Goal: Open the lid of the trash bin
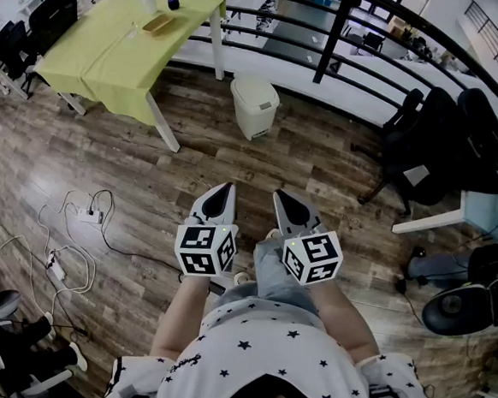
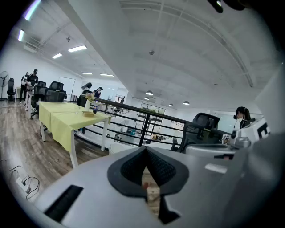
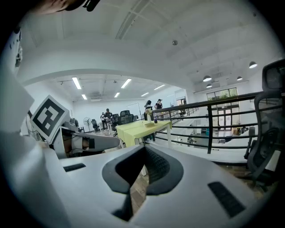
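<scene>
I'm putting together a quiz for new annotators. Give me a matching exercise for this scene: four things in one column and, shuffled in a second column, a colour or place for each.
Things:
1. trash bin
2. table
3. power strip
4. office chairs

Descriptions:
a. on the wooden floor at the left, with cables looping from it
b. white, lid down, standing near the black railing
c. black, at the right of the head view
d. covered with a yellow-green cloth

Pairs: 1-b, 2-d, 3-a, 4-c
</scene>
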Motion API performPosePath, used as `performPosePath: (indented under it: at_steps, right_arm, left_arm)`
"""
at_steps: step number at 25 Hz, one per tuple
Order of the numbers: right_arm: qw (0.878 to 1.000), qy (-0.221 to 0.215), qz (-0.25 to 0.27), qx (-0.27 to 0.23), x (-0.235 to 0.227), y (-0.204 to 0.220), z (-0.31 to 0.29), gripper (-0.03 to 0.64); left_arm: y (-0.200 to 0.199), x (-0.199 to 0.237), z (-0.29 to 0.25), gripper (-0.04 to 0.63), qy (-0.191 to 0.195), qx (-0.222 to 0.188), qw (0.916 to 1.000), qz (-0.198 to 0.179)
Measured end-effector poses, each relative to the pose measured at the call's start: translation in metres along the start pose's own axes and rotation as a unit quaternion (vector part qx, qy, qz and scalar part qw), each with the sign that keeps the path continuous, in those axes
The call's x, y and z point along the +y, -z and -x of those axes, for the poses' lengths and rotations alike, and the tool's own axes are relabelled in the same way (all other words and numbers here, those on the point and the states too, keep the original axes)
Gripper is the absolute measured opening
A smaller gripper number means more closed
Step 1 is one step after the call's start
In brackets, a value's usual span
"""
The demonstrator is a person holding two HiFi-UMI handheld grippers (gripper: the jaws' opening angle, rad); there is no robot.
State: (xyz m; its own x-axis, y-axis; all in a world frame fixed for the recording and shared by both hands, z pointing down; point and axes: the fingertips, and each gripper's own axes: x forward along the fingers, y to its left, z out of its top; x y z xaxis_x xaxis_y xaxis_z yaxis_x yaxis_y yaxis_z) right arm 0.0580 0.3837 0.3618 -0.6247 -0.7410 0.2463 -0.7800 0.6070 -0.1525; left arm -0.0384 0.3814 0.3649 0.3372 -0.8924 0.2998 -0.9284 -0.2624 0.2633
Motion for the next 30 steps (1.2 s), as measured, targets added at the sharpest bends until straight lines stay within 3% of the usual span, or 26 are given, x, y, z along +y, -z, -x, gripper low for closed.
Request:
performPosePath:
  at_steps: [19,30]
  right_arm:
    - [1.0,-0.006,-0.022,-0.011,0.041,0.008,0.021,-0.008]
    - [0.999,-0.027,-0.022,-0.006,0.026,0.002,-0.018,-0.008]
  left_arm:
    - [0.004,-0.004,0.037,0.012,0.023,-0.004,0.9997,-0.006]
    - [0.0,0.022,0.003,0.012,0.008,0.001,0.9999,0.009]
